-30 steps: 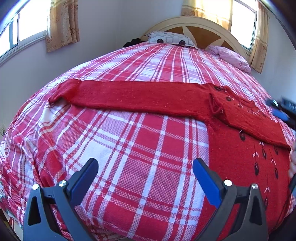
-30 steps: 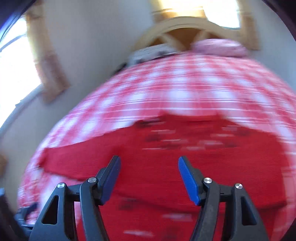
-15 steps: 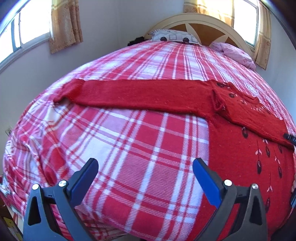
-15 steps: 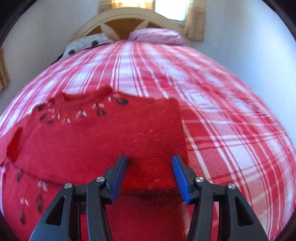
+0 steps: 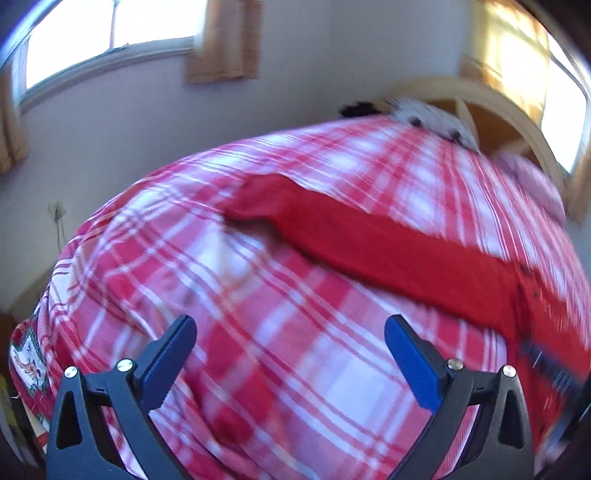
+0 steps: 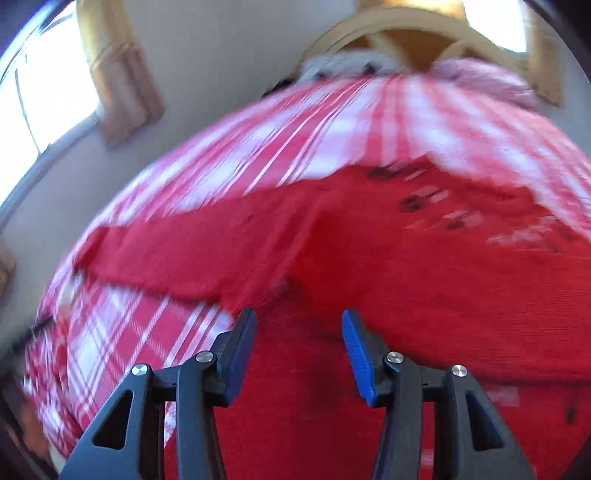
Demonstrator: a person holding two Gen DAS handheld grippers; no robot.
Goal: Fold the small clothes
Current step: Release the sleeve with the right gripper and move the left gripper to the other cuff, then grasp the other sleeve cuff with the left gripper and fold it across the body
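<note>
A red knitted sweater (image 6: pixel 424 266) with small dark and white motifs lies flat on the bed, blurred by motion. Its one long sleeve (image 5: pixel 369 243) stretches out to the left across the plaid cover. My right gripper (image 6: pixel 300 317) hovers over the sweater's left side, where that sleeve joins the body. Its blue pads (image 6: pixel 242 350) stand apart with only fabric behind them. My left gripper (image 5: pixel 290 328) is wide open above bare plaid cover, below and short of the sleeve, holding nothing.
The red-and-white plaid bedcover (image 5: pixel 314 376) fills both views and drops off at the left edge. A wooden arched headboard (image 5: pixel 491 99), a spotted pillow (image 5: pixel 436 122) and a pink pillow (image 6: pixel 480 81) are at the far end. A curtained window (image 5: pixel 110 33) is on the left wall.
Both views have swung left. The right gripper went from the sweater's right side to its left side, jaws slightly narrower than a second ago. The left gripper stays open, now facing the sleeve's cuff end.
</note>
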